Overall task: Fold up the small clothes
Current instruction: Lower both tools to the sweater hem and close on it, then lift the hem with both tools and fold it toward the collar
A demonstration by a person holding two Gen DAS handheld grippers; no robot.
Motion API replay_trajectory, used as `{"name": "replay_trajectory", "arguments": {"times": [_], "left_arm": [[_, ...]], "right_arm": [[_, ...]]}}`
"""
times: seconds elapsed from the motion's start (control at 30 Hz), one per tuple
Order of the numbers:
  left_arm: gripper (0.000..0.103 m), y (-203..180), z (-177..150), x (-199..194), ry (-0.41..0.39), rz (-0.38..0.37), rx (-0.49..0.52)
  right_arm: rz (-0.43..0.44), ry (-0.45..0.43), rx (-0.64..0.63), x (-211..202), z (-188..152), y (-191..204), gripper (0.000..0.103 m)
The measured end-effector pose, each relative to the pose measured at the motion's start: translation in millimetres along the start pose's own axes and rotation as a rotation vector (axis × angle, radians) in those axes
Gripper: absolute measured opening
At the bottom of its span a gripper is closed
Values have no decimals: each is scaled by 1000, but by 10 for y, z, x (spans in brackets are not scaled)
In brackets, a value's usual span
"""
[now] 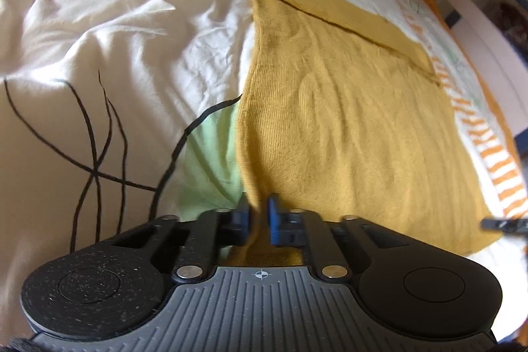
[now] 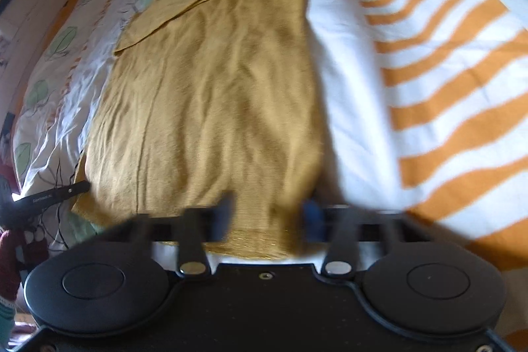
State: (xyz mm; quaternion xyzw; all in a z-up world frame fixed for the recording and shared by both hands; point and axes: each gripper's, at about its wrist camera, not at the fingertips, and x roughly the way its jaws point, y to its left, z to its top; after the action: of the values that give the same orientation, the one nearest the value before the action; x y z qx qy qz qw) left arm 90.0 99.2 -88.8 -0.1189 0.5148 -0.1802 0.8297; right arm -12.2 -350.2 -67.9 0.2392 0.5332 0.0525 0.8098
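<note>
My right hand-held gripper [image 2: 267,213]: blurred, wide over yellow garment [image 2: 211,94] hem. Left hand-held gripper [image 1: 259,213]: pinching its edge. Patterned bedsheet [image 1: 115,38] beneath; room at 1 o'clock indistinct.

Matt ribbed-knit mustard garment [image 1: 333,108], crumpled cotton duvet [image 1: 115,32]

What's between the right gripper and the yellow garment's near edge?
Nothing visible. The right gripper is open with the yellow garment hem lying between its fingers on the bedsheet. The left gripper already pinches the other near corner.
</note>
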Motion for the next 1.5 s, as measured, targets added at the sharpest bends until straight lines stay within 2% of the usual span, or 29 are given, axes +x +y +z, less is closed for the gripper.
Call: {"name": "replay_trajectory", "arguments": {"times": [0.03, 0.17, 0.33, 0.47, 0.63, 0.8, 0.97, 1.2, 1.37, 1.47, 1.5], "left_arm": [[6, -3, 1, -16, -7, -3, -7], [6, -76, 22, -109, -50, -31, -13], [6, -150, 163, -291, -107, -127, -86], [6, -223, 438, -446, -191, -168, -107], [6, -258, 931, -496, -298, -213, -143], [6, -300, 1455, -364, -391, -203, -142], [4, -298, 1934, -25, -416, -200, -167], [4, -277, 2340, 558, -380, -153, -182], [4, -209, 2493, 943, -343, -91, -204], [7, -121, 2555, 1116, -330, -61, -233], [16, -88, 2575, 1155, -325, -53, -243]], "right_arm": [[14, 9, 26, 6, -5, -49, 13], [55, -12, 25, -57, -12, -23, 12], [150, -90, 11, -228, 63, 80, 12], [232, -184, 33, -388, 298, 75, 12], [285, -308, 50, -472, 783, 11, 12], [277, -408, 60, -368, 1332, -13, 12], [248, -471, 88, -124, 1853, -69, 12], [179, -462, 116, 392, 2384, -169, 12], [128, -441, 140, 721, 2653, -243, 12], [100, -445, 152, 863, 2725, -294, 17], [95, -450, 159, 895, 2738, -314, 19]]}}
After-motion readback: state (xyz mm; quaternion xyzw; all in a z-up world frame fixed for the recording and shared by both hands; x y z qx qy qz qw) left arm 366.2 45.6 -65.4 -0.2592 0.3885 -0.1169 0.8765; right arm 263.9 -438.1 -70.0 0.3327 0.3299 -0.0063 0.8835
